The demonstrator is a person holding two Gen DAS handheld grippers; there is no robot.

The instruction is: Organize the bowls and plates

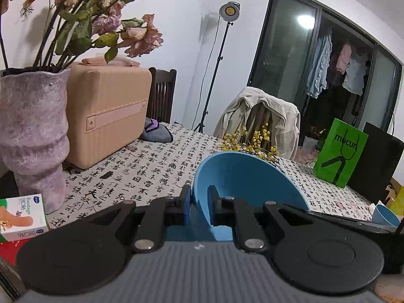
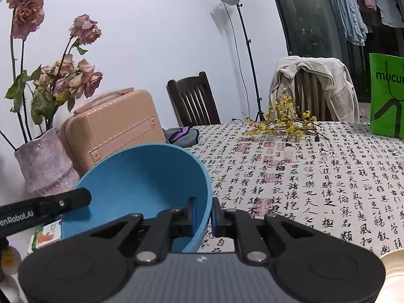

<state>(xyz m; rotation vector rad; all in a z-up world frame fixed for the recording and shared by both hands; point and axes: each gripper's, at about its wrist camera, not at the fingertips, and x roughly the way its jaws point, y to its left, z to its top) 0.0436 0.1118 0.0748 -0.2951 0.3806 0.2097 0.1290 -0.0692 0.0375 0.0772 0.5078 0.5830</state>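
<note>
Over the bench: I hold one blue bowl (image 2: 141, 181) lifted and tilted above the calligraphy cloth (image 2: 315, 176), between both claws.
Left claw (image 1: 199, 202): I have it clamped narrow on the bowl's rim, one pad inside, one outside.
Right claw (image 2: 204, 212): I have it pinched on the opposite rim the same way.
Bowl's look: plain matte blue, deep, round, empty, clean inside.
Progress: I judge it early; the bowl is not yet set down.
Left to do: a cream plate (image 2: 394, 272) at the right edge and a small blue cup (image 1: 385, 214) still sit apart on the bench.
</note>
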